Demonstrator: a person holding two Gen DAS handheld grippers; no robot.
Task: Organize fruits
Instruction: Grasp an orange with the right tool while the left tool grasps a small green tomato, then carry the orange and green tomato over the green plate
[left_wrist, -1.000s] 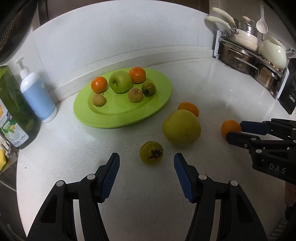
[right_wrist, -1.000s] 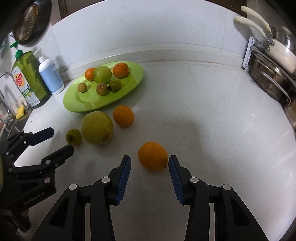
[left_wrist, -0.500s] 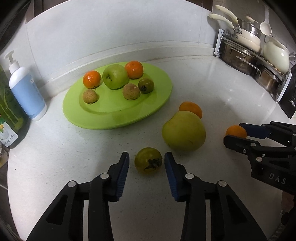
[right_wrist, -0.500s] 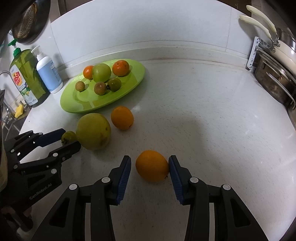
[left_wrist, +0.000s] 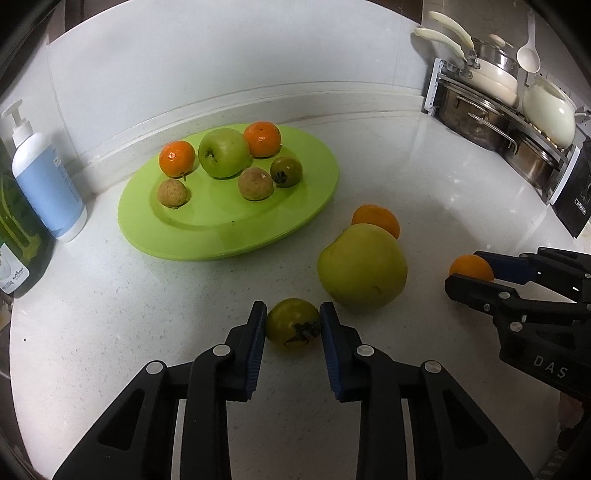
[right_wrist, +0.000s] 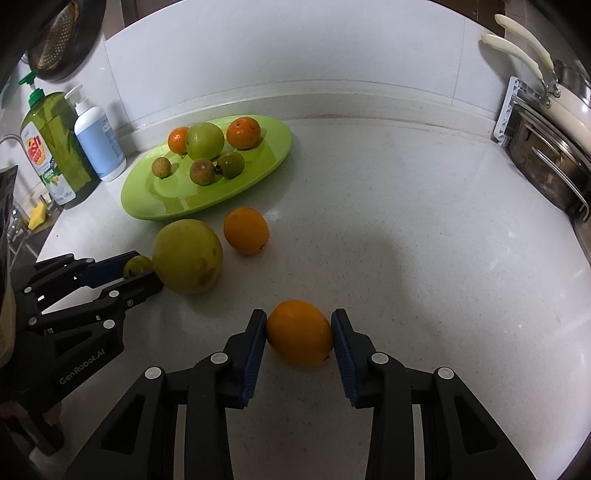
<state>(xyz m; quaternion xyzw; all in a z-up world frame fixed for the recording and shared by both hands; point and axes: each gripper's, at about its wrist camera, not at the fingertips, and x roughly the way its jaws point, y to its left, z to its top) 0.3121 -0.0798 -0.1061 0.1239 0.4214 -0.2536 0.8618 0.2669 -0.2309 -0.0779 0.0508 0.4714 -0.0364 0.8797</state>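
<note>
Over on the far left, the green soap bottle (right_wrist: 55, 147) and the blue pump bottle (left_wrist: 46, 184) stand against the wall, out of the way of the work. Next along, the green plate (left_wrist: 207, 236) already carries six fruits in a loose cluster at its back half: two tangerines, a green apple, two brownish ones and a dark green one, which leaves the near half bare, presumably for what is to come. Moving right, the left gripper (left_wrist: 293, 325) has its blue pads pinched tight on the small green fruit (left_wrist: 291, 323), one pad on each flank, the fruit resting on the white counter (left_wrist: 110, 332). Just beside it sits the big yellow-green fruit (left_wrist: 362, 271), with a loose orange (right_wrist: 246, 230) tucked behind, both off the plate. Further right, the right gripper (right_wrist: 299, 330) is closing on the near orange (right_wrist: 299, 332), its pads touching both sides. Both claws come in low and slanted, likely so the round fruit cannot roll off. At the far right, the pot rack (left_wrist: 498, 107) lines the wall
</note>
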